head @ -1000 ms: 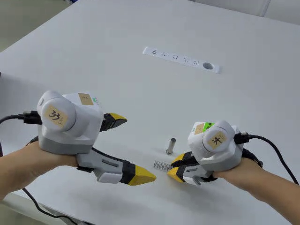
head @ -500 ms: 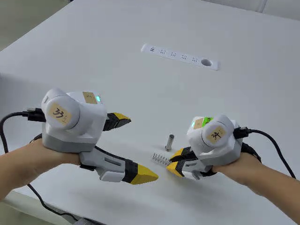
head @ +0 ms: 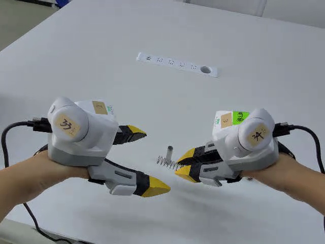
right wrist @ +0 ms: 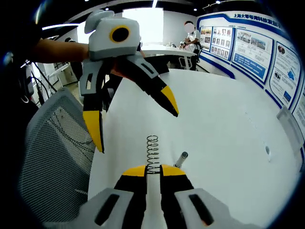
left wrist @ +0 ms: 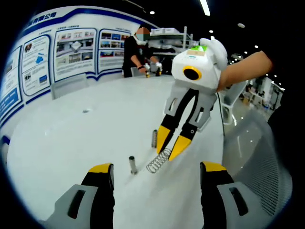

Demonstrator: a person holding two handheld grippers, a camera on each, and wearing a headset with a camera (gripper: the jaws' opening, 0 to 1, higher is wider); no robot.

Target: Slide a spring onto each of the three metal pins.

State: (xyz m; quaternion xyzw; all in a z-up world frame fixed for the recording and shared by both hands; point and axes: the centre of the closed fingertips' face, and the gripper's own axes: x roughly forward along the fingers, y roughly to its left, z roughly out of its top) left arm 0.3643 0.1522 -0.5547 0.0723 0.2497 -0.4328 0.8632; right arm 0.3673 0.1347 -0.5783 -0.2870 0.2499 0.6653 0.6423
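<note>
Pinching the spring (right wrist: 152, 151) by its near end, I am running the right gripper (right wrist: 152, 171) with its jaws together on the coil, the free end pointing straight ahead of them. A metal pin (right wrist: 181, 159) is standing upright just ahead of the tips and off to one side, near the coil but apart from it. The left gripper (right wrist: 137, 131) is hanging opposite, jaws spread wide and holding nothing. In its own view a second pin (left wrist: 154, 138) is showing farther ahead, beyond the spring. I am judging the risk as this: gripped at one end only, the coil may bend against the pin's top instead of threading, or a sideways nudge may topple the pin.
</note>
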